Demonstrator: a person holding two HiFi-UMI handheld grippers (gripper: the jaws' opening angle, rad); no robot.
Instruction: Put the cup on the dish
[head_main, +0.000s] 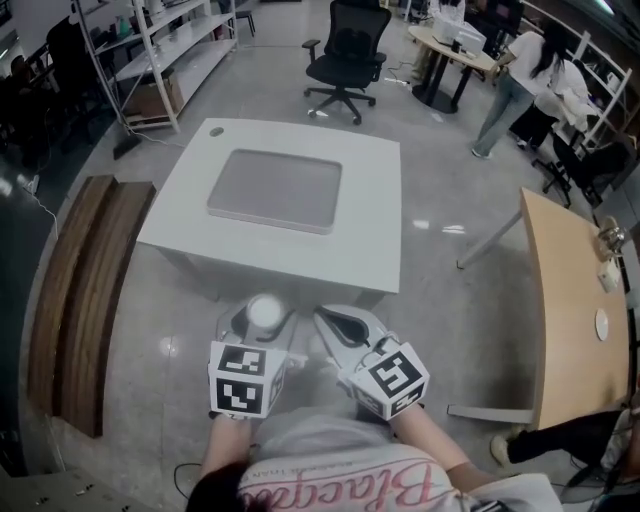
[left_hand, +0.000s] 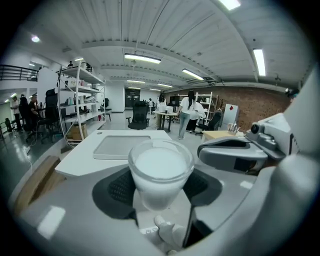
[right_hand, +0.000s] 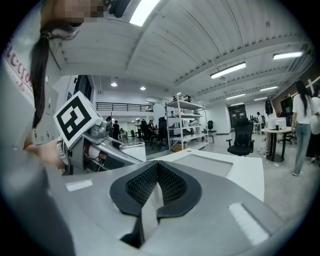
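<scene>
Cup (left_hand: 160, 170) clamped in my left hand-held gripper (left_hand: 159, 189), just off table's (head_main: 372, 240) near edge; right hand-held gripper (right_hand: 156, 186) jaws together, empty.

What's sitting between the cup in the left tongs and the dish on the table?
Nothing but bare white table separates the cup from the dish; the head view shows it best.
</scene>
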